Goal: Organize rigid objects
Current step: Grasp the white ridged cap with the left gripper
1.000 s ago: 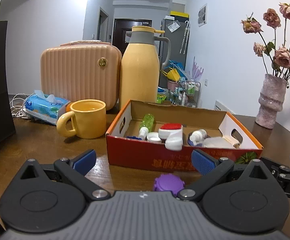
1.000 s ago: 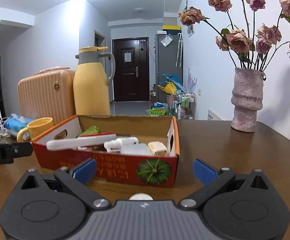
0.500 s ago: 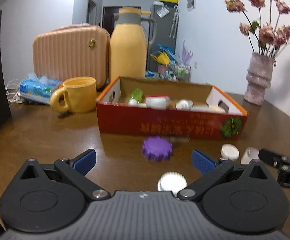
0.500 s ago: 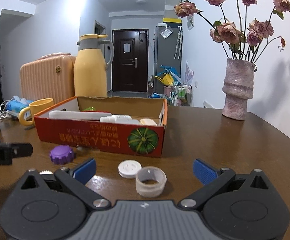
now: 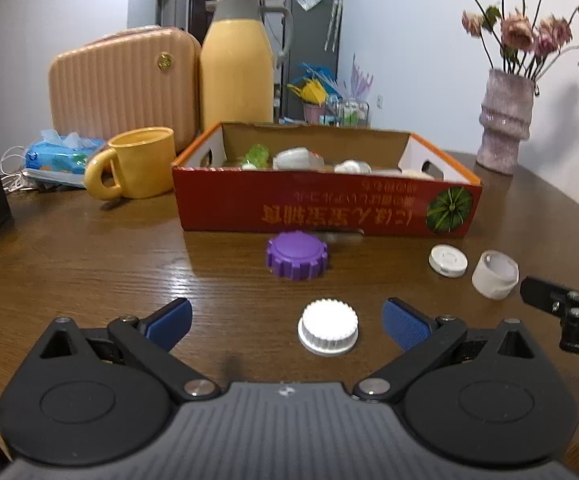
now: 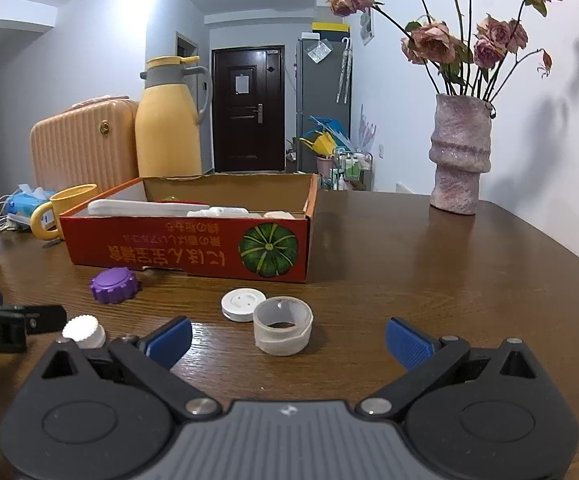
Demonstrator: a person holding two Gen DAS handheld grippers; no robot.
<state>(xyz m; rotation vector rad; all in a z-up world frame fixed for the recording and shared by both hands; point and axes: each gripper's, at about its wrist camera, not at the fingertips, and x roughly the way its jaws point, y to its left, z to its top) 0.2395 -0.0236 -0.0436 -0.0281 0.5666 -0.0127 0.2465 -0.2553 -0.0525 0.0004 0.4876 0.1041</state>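
1. Grippers: left gripper [image 5: 285, 322] and right gripper [image 6: 287, 338] both gape, holding nothing.
2. Round dark-brown wooden table [image 6: 429, 280] carries loose caps before the red cardboard box [image 5: 325, 208]: ribbed white plastic cap [image 5: 328, 333], purple notched plastic cap [image 5: 296, 255].
3. Beyond, a white-walled hallway ends at a dark door [image 6: 248, 110].

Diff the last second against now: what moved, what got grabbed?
Both grippers pulled back from the red box. The left gripper now frames the white ribbed cap, with the purple cap beyond it. The right gripper faces the translucent ring and flat white lid. Nothing grabbed; both stayed open. The caps, box, mug and vase don't appear to have moved.
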